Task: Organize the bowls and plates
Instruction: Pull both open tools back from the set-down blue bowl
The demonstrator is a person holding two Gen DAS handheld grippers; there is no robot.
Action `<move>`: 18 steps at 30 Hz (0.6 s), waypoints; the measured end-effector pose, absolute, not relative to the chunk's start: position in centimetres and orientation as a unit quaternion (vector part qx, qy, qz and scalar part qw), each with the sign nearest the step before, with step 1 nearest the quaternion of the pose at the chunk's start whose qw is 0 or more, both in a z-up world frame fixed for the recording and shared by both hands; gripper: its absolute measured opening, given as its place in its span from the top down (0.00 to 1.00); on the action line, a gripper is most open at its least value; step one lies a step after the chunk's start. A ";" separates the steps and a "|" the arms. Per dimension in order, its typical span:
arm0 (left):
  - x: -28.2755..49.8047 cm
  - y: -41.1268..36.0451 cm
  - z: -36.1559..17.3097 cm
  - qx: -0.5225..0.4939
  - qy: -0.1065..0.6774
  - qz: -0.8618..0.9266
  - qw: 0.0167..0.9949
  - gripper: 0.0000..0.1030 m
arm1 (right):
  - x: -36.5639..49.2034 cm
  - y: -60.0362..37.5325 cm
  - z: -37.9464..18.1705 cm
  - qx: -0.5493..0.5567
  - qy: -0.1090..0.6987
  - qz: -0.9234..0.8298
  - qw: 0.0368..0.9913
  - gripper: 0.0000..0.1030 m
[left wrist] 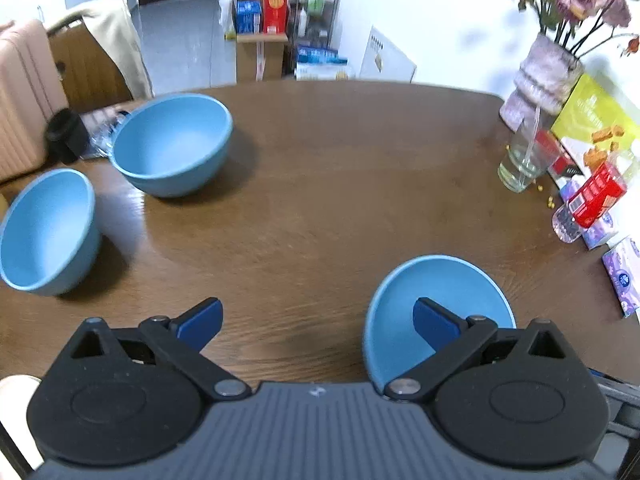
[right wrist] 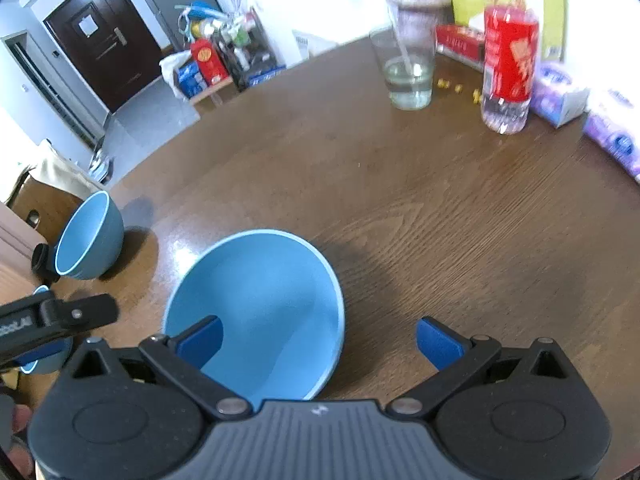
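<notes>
Three blue bowls stand on the brown table [left wrist: 340,160]. In the left wrist view one bowl [left wrist: 172,144] is at the far left, a second bowl [left wrist: 48,232] is nearer at the left edge, and the third bowl [left wrist: 440,280] lies low on the right. My left gripper [left wrist: 316,316] is open; its right finger hangs over that near bowl without pressing on it. In the right wrist view my right gripper [right wrist: 320,332] is open too, its left finger over the same large bowl [right wrist: 264,288]. A finger of the left gripper [right wrist: 92,312] shows at the left, past it the far bowl [right wrist: 90,236].
Along the table's right side stand a drinking glass with a straw [left wrist: 520,160], a red-labelled bottle [left wrist: 592,200], a flower vase [left wrist: 548,76], a yellow box and purple tissue packs [left wrist: 624,276]. A black cup [left wrist: 64,136] sits behind the left bowls. A chair and pink suitcase stand beyond the left edge.
</notes>
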State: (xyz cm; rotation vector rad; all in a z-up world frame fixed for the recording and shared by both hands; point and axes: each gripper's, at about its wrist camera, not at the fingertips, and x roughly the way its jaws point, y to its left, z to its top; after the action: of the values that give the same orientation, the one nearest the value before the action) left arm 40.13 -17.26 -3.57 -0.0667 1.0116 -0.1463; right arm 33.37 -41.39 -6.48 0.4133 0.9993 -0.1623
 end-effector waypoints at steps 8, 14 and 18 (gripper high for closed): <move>37.3 -11.8 -1.5 -0.051 0.455 -0.067 0.887 0.00 | 30.3 -37.2 -4.4 0.181 0.455 -0.077 0.869 0.00; 34.8 -8.0 -0.9 -0.066 0.441 -0.065 0.893 0.00 | 28.3 -33.9 -4.0 0.163 0.456 -0.068 0.873 0.00; 33.0 -5.1 -0.9 -0.077 0.438 -0.054 0.894 0.00 | 27.0 -31.3 -4.2 0.150 0.461 -0.053 0.873 0.00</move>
State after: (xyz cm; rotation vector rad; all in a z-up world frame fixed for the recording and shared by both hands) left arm 33.01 -5.09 -0.93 -0.1605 0.9081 -0.1119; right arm 27.04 -31.35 -4.16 0.3131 0.9633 -0.1116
